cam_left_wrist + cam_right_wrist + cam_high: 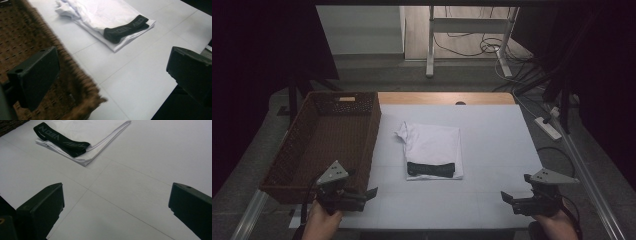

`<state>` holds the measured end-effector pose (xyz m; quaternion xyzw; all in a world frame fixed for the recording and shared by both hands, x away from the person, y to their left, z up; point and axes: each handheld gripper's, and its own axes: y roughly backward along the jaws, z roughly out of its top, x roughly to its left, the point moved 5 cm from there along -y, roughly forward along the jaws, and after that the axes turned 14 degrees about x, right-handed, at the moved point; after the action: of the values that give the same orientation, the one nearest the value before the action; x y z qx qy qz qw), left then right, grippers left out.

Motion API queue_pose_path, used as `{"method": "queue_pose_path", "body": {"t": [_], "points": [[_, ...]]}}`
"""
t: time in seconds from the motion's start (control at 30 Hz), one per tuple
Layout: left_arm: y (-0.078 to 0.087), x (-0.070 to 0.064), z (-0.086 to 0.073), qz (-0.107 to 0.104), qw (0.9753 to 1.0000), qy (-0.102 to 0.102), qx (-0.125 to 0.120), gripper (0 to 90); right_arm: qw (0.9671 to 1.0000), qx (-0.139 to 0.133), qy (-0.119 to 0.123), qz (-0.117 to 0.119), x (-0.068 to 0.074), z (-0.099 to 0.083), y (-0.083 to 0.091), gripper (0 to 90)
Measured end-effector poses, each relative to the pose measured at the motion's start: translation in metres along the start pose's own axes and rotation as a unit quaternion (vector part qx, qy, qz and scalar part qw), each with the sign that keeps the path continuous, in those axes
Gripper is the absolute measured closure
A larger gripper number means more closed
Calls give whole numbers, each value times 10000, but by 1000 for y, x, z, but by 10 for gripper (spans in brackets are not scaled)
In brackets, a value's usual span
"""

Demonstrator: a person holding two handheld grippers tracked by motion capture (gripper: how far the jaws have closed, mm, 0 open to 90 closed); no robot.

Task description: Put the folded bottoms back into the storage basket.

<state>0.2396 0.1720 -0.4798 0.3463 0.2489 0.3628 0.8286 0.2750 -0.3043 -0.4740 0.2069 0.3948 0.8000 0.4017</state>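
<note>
High view: brown wicker basket, empty.

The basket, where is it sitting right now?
In the high view the basket sits on the table's left side, just left of the folded white garment, with the left gripper at its near corner.

Wicker basket rim blurred in left gripper view, cut off at left and top edges. Lettering on black waistband too small to read; folded white garment cropped by top edge.
</note>
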Motion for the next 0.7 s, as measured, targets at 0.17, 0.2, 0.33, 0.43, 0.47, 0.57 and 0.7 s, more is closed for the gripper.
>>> {"method": "queue_pose_path", "body": {"t": [0.17,0.2,0.33,0.43,0.47,0.57,0.7], "points": [[-4,-8,7,-63,9999,-84,-34,0,10000,1,9,-2,0,0,0,11],[-4,-9,8,-124,9999,-79,-44,0,10000,2,9,-4,0,0,0,11],[-9,-17,13,-173,9996,-207,14,0,10000,8,14,-6,1,0,0,11],[-11,-21,15,-253,9993,-264,31,0,10000,7,14,-9,1,0,0,11],[-15,-25,18,-281,9990,-333,54,0,10000,8,16,-9,1,0,0,11],[-21,-30,22,-366,9984,-411,105,0,10000,8,21,-18,1,0,0,12],[-30,-37,26,-482,9972,-532,190,0,10000,12,32,-22,1,0,0,11]]}}
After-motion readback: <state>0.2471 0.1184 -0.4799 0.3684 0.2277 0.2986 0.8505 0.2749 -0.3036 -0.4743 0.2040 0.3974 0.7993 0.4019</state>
